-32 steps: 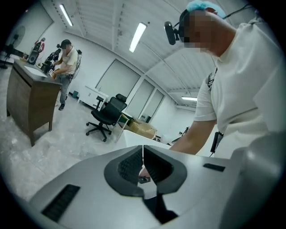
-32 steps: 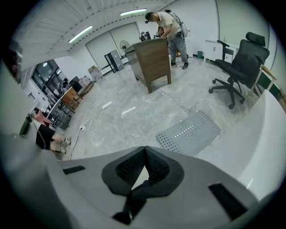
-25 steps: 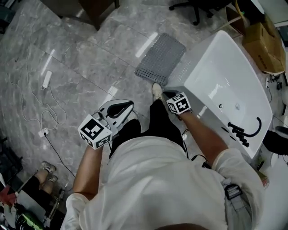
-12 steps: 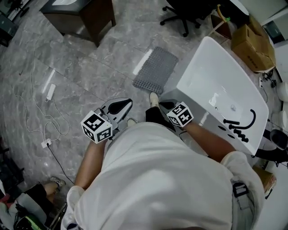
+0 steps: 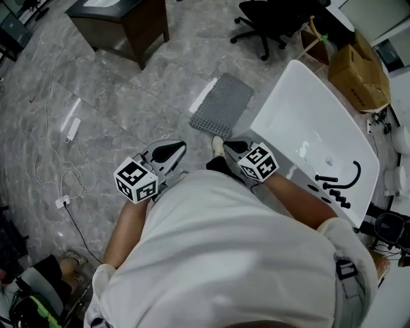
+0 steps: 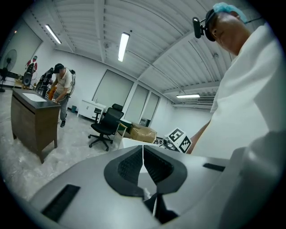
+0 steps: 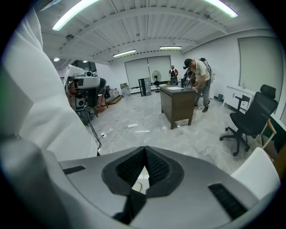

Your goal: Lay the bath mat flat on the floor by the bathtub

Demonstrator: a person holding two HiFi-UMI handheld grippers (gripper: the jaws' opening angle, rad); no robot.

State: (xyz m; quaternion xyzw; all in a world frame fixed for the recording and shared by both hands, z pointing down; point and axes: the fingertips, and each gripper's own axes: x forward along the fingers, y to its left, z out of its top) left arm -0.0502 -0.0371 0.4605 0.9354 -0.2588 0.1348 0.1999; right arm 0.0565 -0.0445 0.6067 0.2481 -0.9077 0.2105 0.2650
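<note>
A grey studded bath mat [image 5: 221, 104] lies flat on the marble floor beside the white bathtub [image 5: 312, 138]. My left gripper [image 5: 168, 152] is held near my body, away from the mat, with its jaws shut and empty. My right gripper [image 5: 234, 147] hovers near the tub's near corner, also shut on nothing. In the left gripper view the black pads [image 6: 132, 164] meet at a thin seam. In the right gripper view the pads [image 7: 156, 167] touch as well. The mat does not show in either gripper view.
A dark wooden cabinet [image 5: 122, 22] stands at the far left, a black office chair [image 5: 269, 19] behind the mat, a cardboard box [image 5: 359, 67] past the tub. White cables and a power strip [image 5: 72, 128] trail on the floor at left. Black faucet fittings [image 5: 338, 182] lie in the tub.
The head view has tilted up as I straightened, so the mat and tub sit lower in frame. Both grippers stayed shut and kept close to my body.
</note>
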